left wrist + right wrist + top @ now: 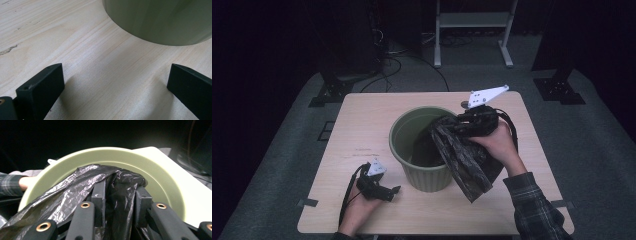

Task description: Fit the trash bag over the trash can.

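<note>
Jaws of my left gripper [379, 191] stood wide apart with nothing between them, low over the table [75, 37] near its front edge, just beside the foot of the green bin [160, 22]. Farther in, the bin stood upright near the middle of the table. My right gripper [119, 195] was at the bin's right rim, its jaws partly parted with a fold of the black plastic bag [75, 190] between them; I could not tell whether the pads pressed on it. The bag draped over the right rim, part hanging inside the bin and part trailing down outside its right wall towards the table's front.
</note>
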A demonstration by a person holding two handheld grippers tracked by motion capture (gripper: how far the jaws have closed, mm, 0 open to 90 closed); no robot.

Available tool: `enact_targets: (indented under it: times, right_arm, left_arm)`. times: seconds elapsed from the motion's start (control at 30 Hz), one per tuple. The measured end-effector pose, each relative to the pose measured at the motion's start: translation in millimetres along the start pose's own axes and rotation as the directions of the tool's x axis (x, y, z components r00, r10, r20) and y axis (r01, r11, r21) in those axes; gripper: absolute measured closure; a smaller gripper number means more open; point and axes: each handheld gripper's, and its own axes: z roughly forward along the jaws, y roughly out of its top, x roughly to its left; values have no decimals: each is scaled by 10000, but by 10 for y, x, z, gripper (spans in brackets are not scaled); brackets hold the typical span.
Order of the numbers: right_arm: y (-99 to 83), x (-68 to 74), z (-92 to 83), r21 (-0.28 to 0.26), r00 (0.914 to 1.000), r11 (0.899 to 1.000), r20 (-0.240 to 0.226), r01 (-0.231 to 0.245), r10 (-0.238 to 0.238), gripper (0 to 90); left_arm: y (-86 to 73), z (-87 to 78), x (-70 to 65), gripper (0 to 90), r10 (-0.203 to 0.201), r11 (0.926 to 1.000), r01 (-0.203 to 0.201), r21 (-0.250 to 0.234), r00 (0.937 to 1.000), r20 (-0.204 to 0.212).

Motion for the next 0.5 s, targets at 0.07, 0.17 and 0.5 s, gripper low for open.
enact_targets:
  times: [0.07, 0.17, 0.5]
  right_arm:
    - [-46, -19, -46, -52, 9998, 9999, 181, -94, 95, 668]
    - [-103, -67, -98, -198, 9993, 9995, 262, -250, 255, 749]
    - [-144, -154, -92, -352, 9988, 9985, 254, -415, 424, 803]
  left_arm:
    - [-1, -2, 1, 0, 24, 10000, -24, 7, 10000, 12]
    - [-7, -11, 6, 0, 101, 9999, -101, 27, 9999, 97]
    - [105, -295, 6, 0, 577, 9966, -564, -608, 9982, 183]
